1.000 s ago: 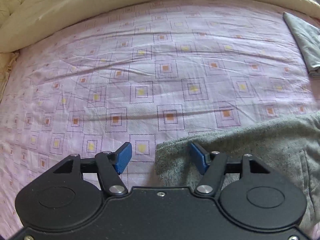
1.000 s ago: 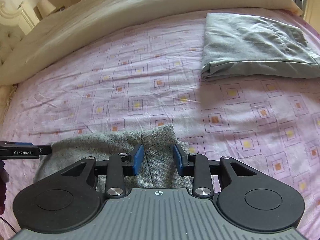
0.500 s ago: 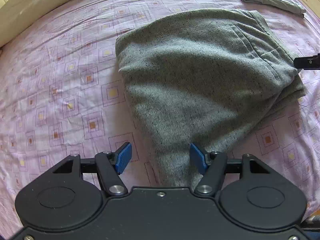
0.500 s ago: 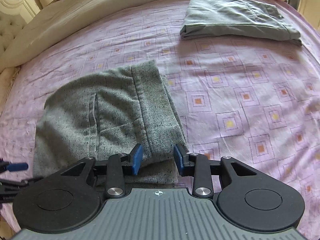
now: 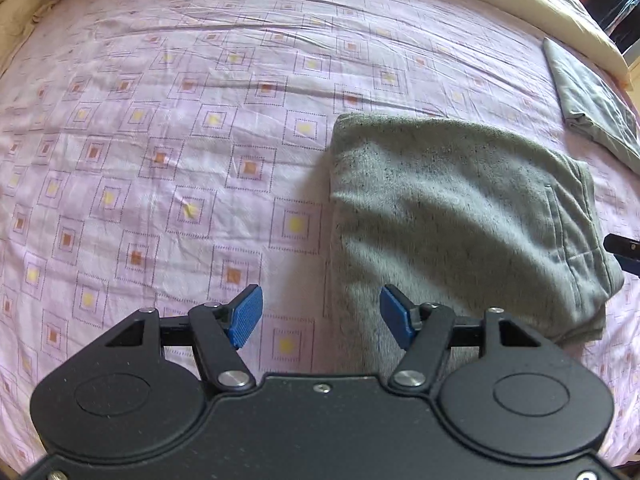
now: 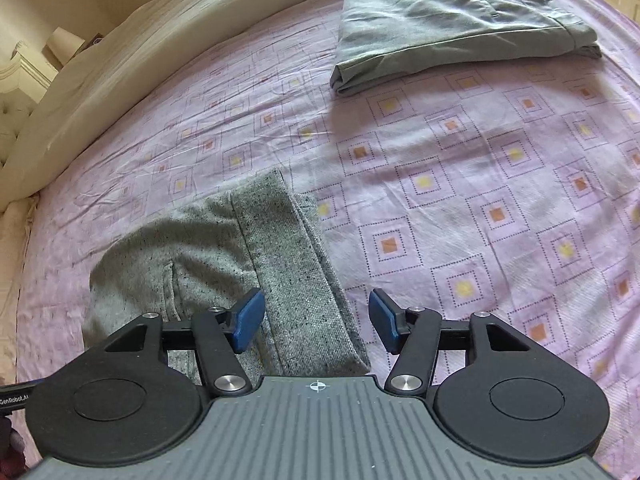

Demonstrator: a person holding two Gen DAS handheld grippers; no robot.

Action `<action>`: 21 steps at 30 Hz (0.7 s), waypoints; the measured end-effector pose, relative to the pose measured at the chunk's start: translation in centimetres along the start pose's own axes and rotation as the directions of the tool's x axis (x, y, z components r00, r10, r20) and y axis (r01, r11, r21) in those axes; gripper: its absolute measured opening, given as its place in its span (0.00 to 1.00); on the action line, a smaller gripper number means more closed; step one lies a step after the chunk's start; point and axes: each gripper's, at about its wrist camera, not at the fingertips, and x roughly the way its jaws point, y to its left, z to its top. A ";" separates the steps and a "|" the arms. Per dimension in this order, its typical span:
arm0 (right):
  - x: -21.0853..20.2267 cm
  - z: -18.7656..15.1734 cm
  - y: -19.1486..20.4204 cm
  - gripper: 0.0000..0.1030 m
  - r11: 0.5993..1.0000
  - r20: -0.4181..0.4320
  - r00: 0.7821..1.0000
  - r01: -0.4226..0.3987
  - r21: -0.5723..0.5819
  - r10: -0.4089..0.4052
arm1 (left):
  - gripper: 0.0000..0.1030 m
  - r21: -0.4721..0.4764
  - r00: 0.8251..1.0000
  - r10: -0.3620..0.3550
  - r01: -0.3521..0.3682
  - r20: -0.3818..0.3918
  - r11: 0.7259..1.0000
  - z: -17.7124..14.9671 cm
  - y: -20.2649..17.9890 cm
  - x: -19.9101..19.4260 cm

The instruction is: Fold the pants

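Now | speckled grey pants (image 5: 460, 216) are lying folded on the bed (image 5: 200, 140) | your left gripper (image 5: 320, 312) fingers are hanging released over their edge | your right gripper (image 6: 316, 320) fingers are opening above their waistband, grasping nothing

Sheet (image 5: 200, 168): pale lilac-pink, printed with dotted dark-outlined squares, centres alternating yellow and orange-brown.
Pants (image 5: 452, 216) near, on sheet: heathered mid-grey, black flecks; waistband (image 6: 296, 280) same flecked grey.
Folded trousers (image 6: 440, 24) far right: plain grey-green, no pattern.
Duvet (image 6: 132, 64) along far edge: plain cream.
Left gripper (image 5: 320, 316): black body, blue ridged pads.
Right gripper (image 6: 316, 320): black arms, ribbed grey body, blue pads.
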 end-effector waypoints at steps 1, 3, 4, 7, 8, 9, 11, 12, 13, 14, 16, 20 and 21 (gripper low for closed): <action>0.2 0.0 0.1 0.55 1.000 -0.006 1.000 0.004 -0.005 -0.004 | 0.65 0.010 1.000 0.003 -0.003 -0.008 1.000 0.3 -0.3 0.4; 0.6 0.0 0.1 0.55 1.000 -0.014 1.000 0.006 -0.012 -0.006 | 0.66 0.029 1.000 0.010 -0.009 -0.025 1.000 0.6 -0.9 1.4; 0.7 0.0 0.2 0.55 1.000 -0.016 1.000 0.012 -0.014 -0.013 | 0.66 0.037 0.999 0.019 -0.017 -0.042 0.999 0.7 -1.2 2.0; 0.9 0.2 0.4 0.55 0.999 -0.007 0.999 0.034 -0.022 -0.034 | 0.67 0.015 0.989 0.048 -0.047 -0.140 0.999 -0.1 -1.6 4.2; 0.9 0.3 0.5 0.55 0.999 -0.002 0.999 0.039 -0.024 -0.039 | 0.68 0.001 0.992 0.048 -0.048 -0.120 0.999 -0.8 -1.6 4.2; 0.9 0.4 0.5 0.55 0.999 0.000 0.999 0.042 -0.025 -0.042 | 0.69 -0.002 0.994 0.055 -0.055 -0.092 0.998 -1.5 -1.6 4.0; 1.2 0.6 0.4 0.55 0.999 -0.006 0.999 0.031 -0.024 -0.031 | 0.69 0.008 0.995 0.058 -0.057 -0.086 0.998 -2.5 -1.7 3.7; 1.3 0.6 0.2 0.55 1.000 -0.013 1.000 0.022 -0.020 -0.022 | 0.69 0.012 0.995 0.055 -0.055 -0.085 0.998 -2.8 -1.6 3.5; 1.4 0.6 0.1 0.55 1.000 -0.020 1.000 0.014 -0.012 -0.015 | 0.69 0.017 0.995 0.048 -0.047 -0.084 0.999 -2.9 -1.5 3.2; 1.5 0.6 -0.1 0.56 1.000 -0.023 1.000 0.007 -0.006 -0.007 | 0.68 0.017 0.996 0.037 -0.036 -0.078 0.999 -2.9 -1.3 2.7; 1.5 0.5 -0.5 0.57 1.000 -0.033 0.999 -0.010 0.004 0.010 | 0.66 0.013 0.998 0.024 -0.023 -0.053 1.000 -2.6 -0.9 1.8; 1.8 0.3 -1.1 0.61 0.999 -0.053 0.998 -0.038 0.018 0.039 | 0.66 0.042 1.000 0.020 -0.019 -0.009 0.999 -1.3 -1.1 1.0; 1.9 0.2 -1.2 0.61 0.999 -0.057 0.997 -0.043 0.029 0.044 | 0.66 0.046 1.000 0.019 -0.018 -0.017 0.999 -0.8 -1.3 1.3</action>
